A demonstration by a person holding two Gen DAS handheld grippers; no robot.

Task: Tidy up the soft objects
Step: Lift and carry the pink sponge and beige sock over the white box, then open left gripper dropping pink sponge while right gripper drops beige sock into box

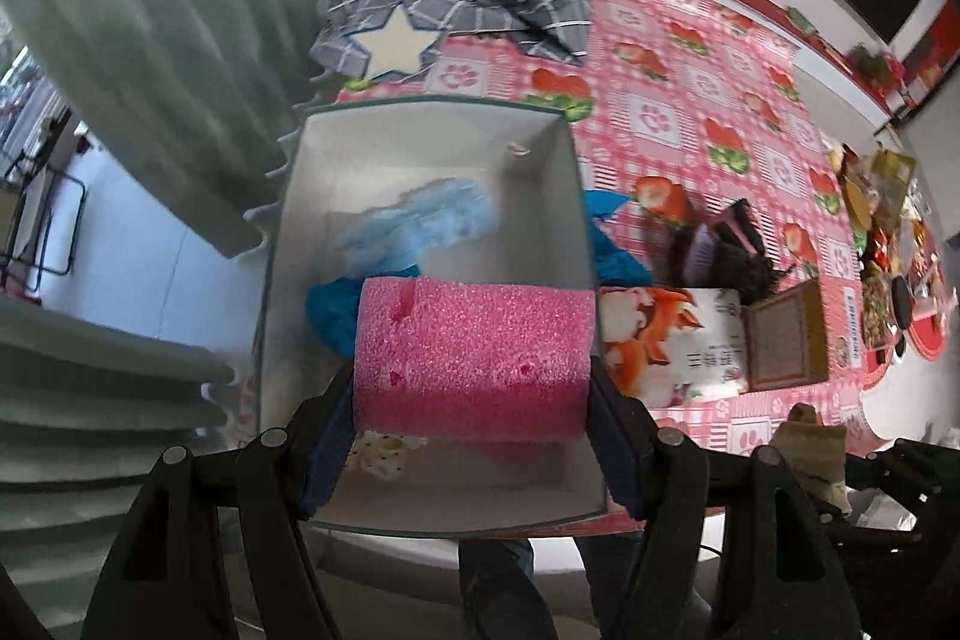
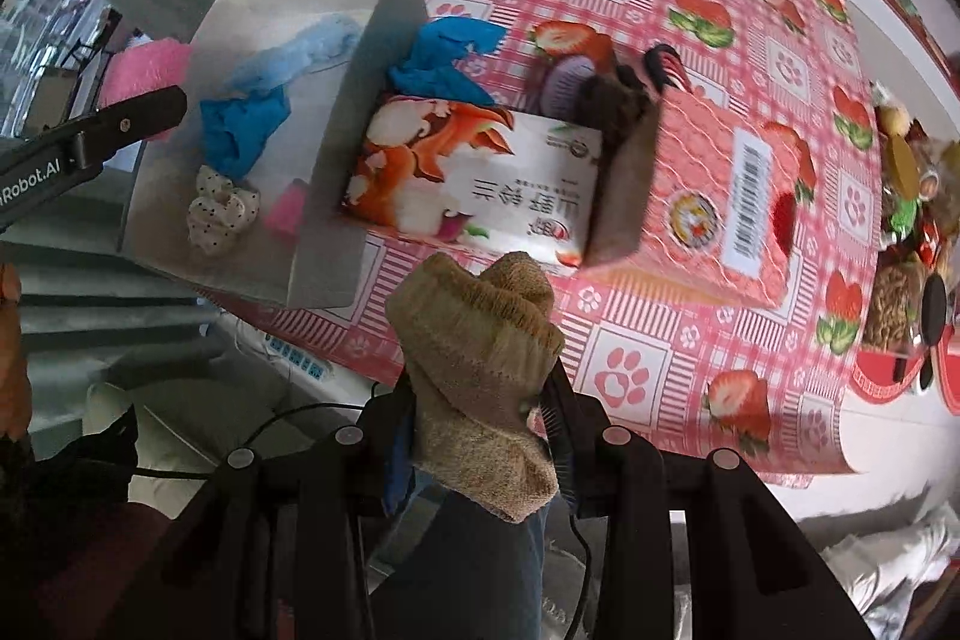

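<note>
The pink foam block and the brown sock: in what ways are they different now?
The pink foam block is a bright, grainy block with straight sides; the brown sock is dull, knitted and bunched up. The block is in the left gripper, above the open grey box; the sock is in the right gripper, over the table edge outside the box. Both are soft and clamped between jaws.

The left gripper [image 1: 471, 394] points steeply downward, its jaws set wide and pressed against both ends of a pink foam roll [image 1: 471, 358]. At its 3 o'clock, the right gripper [image 2: 480, 436] points straight down, jaws nearly closed, pinching a tan sock [image 2: 480, 358].
</note>
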